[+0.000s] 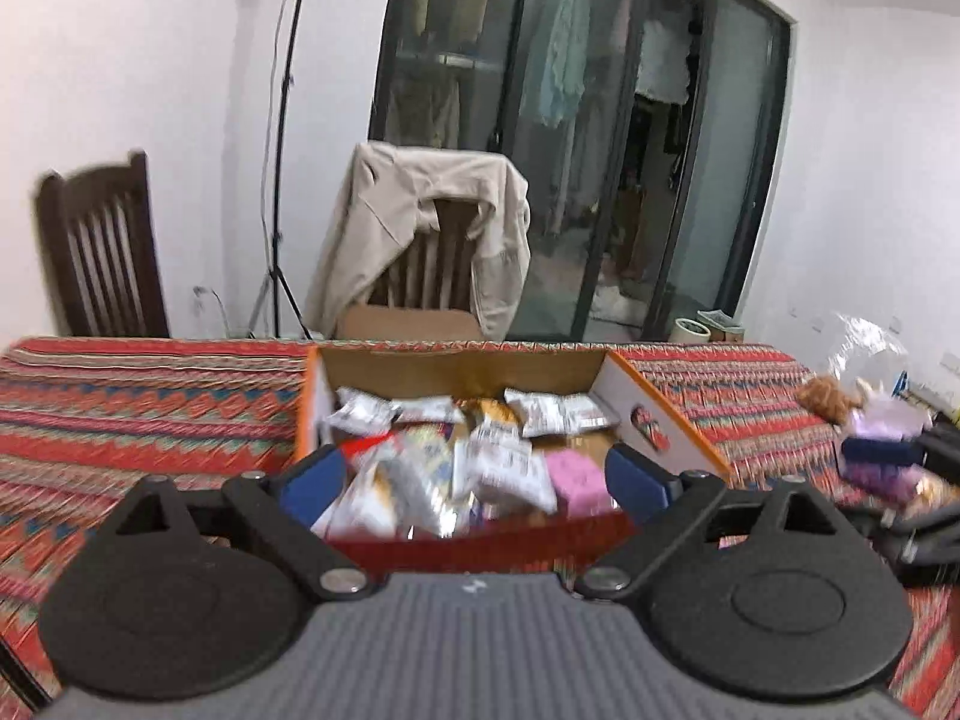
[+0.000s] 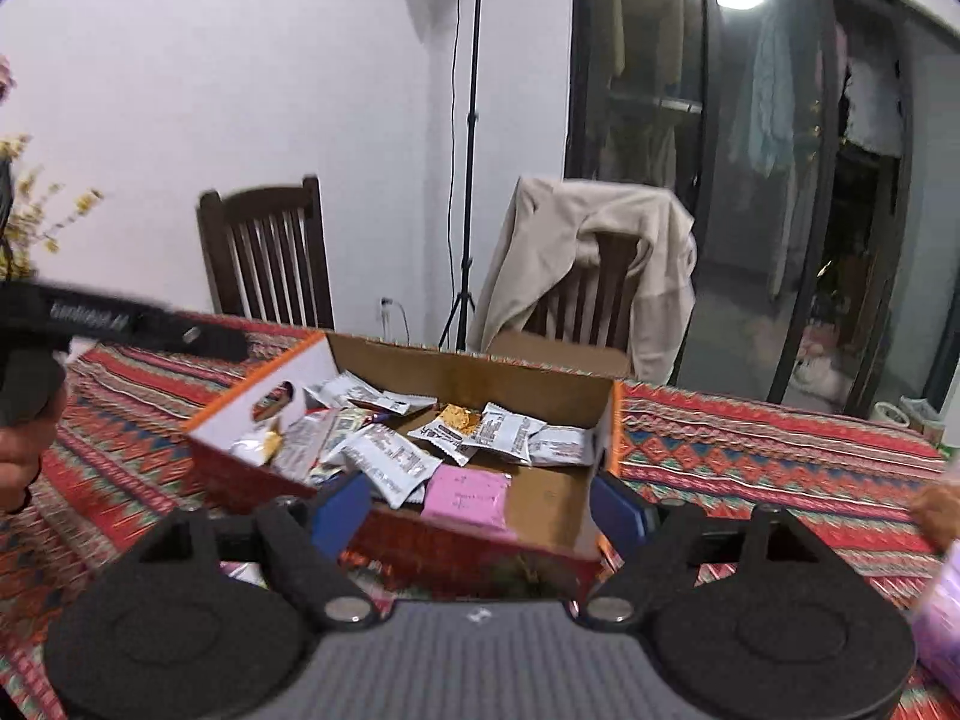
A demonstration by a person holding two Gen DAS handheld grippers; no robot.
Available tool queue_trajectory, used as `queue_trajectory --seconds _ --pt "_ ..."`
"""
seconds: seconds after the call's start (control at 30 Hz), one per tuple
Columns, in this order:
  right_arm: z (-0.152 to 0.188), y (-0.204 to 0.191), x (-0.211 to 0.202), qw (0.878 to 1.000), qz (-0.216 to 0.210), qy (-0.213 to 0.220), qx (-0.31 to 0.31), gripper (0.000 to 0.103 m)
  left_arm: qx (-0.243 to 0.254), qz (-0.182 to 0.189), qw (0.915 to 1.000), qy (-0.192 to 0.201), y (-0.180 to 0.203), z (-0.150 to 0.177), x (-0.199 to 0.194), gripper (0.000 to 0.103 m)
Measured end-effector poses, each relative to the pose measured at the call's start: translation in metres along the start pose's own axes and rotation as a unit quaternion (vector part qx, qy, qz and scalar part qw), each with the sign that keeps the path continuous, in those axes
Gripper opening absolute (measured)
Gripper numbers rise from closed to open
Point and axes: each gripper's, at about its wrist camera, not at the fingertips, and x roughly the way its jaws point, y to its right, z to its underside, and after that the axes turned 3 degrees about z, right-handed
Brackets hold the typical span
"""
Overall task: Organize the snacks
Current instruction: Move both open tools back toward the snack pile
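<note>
A cardboard box (image 1: 648, 414) sits on the table with the red patterned cloth (image 1: 150, 396), near its far edge. Silver snack packets (image 1: 510, 468) and one pink packet (image 1: 579, 474) lie piled inside the box. The left gripper (image 1: 474, 477) has its blue fingers wide apart, holding nothing. The right gripper (image 2: 477, 513) is wide apart too, with nothing in it. Both hover at the box's near side

white lettering on black left gripper body (image 2: 120, 321), left edge of right wrist view, too blurred to read, print on snack packets (image 2: 390, 459) in cardboard box (image 2: 480, 375) illegible, no other legible txt
</note>
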Motion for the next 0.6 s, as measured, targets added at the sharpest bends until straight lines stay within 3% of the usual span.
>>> queue_trajectory --seconds 0.23,0.4,0.6 --pt "0.078 -0.017 -0.082 1.0 -0.015 0.006 0.017 0.085 0.013 -0.035 0.9991 0.02 0.025 0.104 -0.107 0.102" --pt "0.139 -0.043 -0.109 0.998 -0.028 -0.023 0.042 0.083 -0.015 -0.084 0.9963 -0.015 0.038 0.164 -0.141 0.102" --pt "0.182 -0.066 -0.118 0.994 -0.055 -0.073 0.061 0.072 -0.024 -0.09 0.9948 -0.041 0.037 0.194 -0.157 0.102"
